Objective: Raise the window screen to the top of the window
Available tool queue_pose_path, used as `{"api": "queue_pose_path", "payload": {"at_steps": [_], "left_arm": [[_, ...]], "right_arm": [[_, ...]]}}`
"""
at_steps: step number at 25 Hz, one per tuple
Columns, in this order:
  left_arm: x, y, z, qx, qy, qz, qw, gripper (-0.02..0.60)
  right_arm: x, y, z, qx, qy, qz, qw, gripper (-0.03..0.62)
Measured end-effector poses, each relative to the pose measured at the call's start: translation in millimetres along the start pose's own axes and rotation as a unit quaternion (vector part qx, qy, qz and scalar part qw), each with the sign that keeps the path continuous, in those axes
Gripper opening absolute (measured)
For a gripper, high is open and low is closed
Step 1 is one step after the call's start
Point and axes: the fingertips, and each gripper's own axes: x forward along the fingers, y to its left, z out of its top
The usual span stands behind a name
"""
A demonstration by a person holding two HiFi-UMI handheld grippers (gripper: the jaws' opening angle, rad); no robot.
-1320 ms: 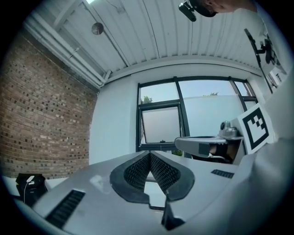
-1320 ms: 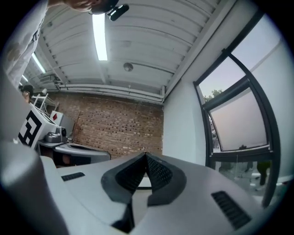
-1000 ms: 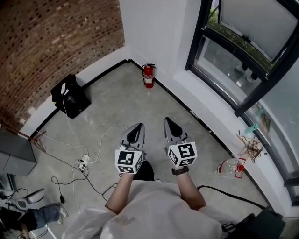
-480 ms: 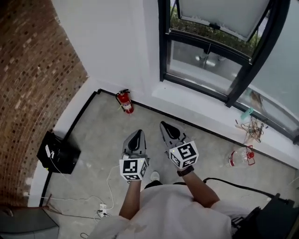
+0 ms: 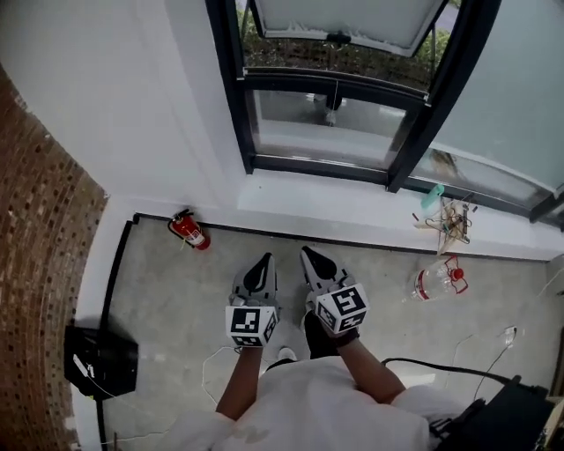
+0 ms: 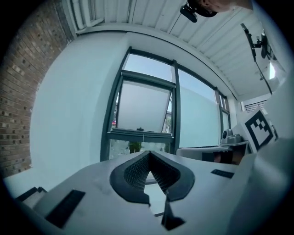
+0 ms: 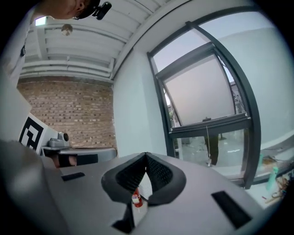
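The dark-framed window (image 5: 339, 132) stands ahead of me across the floor. Its pale grey screen (image 5: 344, 19) hangs in the upper part of the frame, ending in a dark bottom bar (image 5: 335, 39). In the left gripper view the screen (image 6: 142, 108) fills the upper pane above its bar (image 6: 141, 133). The right gripper view shows the screen (image 7: 202, 89) with a thin cord (image 7: 207, 143) hanging from its bar. My left gripper (image 5: 261, 264) and right gripper (image 5: 314, 257) are held side by side, well short of the window, both shut and empty.
A red fire extinguisher (image 5: 189, 231) stands at the wall to the left. A plastic bottle (image 5: 436, 280) lies on the floor at the right. Small clutter (image 5: 445, 220) sits on the white sill (image 5: 317, 203). A black box (image 5: 101, 361) stands by the brick wall (image 5: 35, 264).
The view has swung from the brick corner round to face the window, which now lies straight ahead. Both grippers stayed shut and side by side.
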Motion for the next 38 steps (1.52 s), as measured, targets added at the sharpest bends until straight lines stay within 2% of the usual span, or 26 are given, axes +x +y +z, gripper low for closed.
{"api": "queue_pose_path", "payload": {"at_steps": [3,6,11,13,16,19,25,30,34,38], "left_arm": [[55,-8,7,0.009,-0.003,-0.028,0.9996,0.000],[119,-23,27,0.026,-0.014,-0.054,0.9981,0.000],[199,-27,51,0.049,-0.033,-0.061,0.9964,0.000],[224,-31,53,0.050,-0.036,-0.060,0.9963,0.000],[255,-38,53,0.048,-0.035,-0.067,0.9960,0.000],[284,-33,47,0.050,-0.019,-0.078,0.9956,0.000],[350,-6,38,0.037,-0.005,-0.092,0.9951,0.000],[430,8,57,0.035,-0.024,-0.130,0.9906,0.000],[479,41,85,0.046,-0.040,-0.142,0.9880,0.000],[516,64,89,0.042,-0.039,-0.165,0.9845,0.000]], "right_arm": [[22,-46,16,0.005,-0.024,-0.018,1.000,0.002],[49,-111,41,0.013,-0.048,-0.039,0.998,0.002],[80,-184,85,-0.006,-0.093,-0.054,0.994,0.002],[83,-211,88,-0.005,-0.097,-0.068,0.993,0.002],[93,-250,70,0.026,-0.074,-0.091,0.993,0.002],[108,-272,54,0.051,-0.052,-0.099,0.992,0.002],[146,-308,55,0.047,-0.049,-0.119,0.991,0.002],[191,-366,83,0.026,-0.055,-0.153,0.986,0.002],[242,-386,119,-0.006,-0.075,-0.157,0.985,0.002],[284,-399,125,-0.003,-0.078,-0.164,0.983,0.002]]}}
